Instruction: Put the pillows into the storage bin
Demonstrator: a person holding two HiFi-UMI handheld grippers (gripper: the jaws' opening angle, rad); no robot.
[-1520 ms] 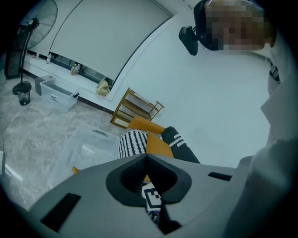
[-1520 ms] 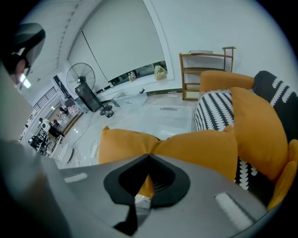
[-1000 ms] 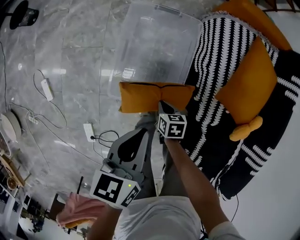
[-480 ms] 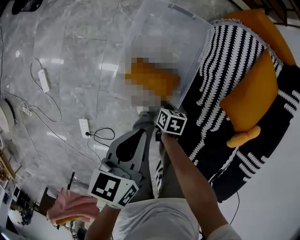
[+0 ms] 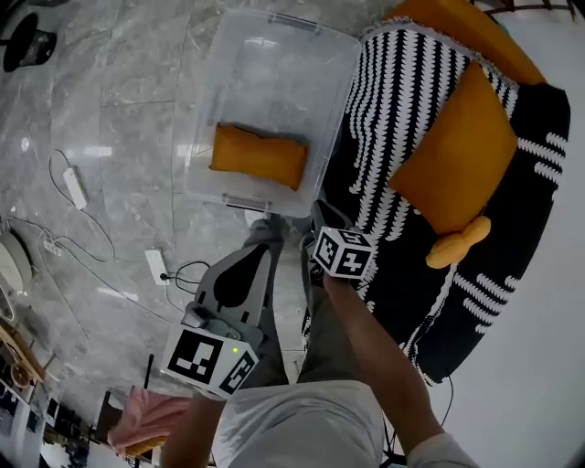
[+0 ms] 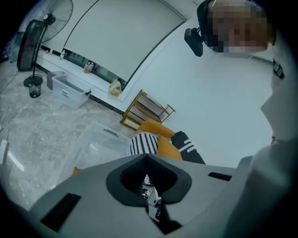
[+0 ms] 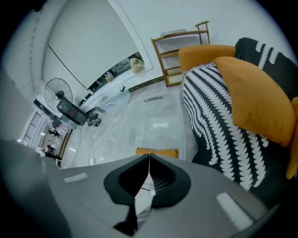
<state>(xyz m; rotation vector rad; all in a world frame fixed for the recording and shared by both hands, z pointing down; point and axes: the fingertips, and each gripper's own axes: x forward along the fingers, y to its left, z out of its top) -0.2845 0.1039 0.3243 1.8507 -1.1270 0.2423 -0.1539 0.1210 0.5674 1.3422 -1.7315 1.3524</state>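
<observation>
- While one small orange rectangular pillow [image 5: 259,156] lies flat inside the clear plastic storage bin [image 5: 291,20] on the grey marble floor [image 5: 128,101], what are the two grippers doing?
- Neither carries anything. The left gripper [image 6: 146,155] has its jaws closed together on nothing and is held low by the person's legs. The right gripper [image 7: 148,155] is likewise closed and empty, near the bin's corner and beside the black sofa with white stripes [image 5: 516,265].
- Which step is this?
- Judging by the layout, the reach for the next pillow. A large orange square pillow [image 5: 457,151] leans on the sofa beside a black-and-white leaf-patterned cushion [image 5: 393,110], and a small orange bow-shaped cushion [image 5: 460,243] sits just below it.
- How is that done well?
- The jaws should open before they meet the fabric. They should then pinch a corner or edge seam deeply enough that the soft cover cannot slip. The big pillow will probably sag, so a second grip from the other gripper would steady it over the rim.
- Is there room?
- Yes. The bin holds only that one pillow, toward its near end, and the far half is bare. White cables and power strips [image 5: 155,267] trail on the floor, apart from the bin.
</observation>
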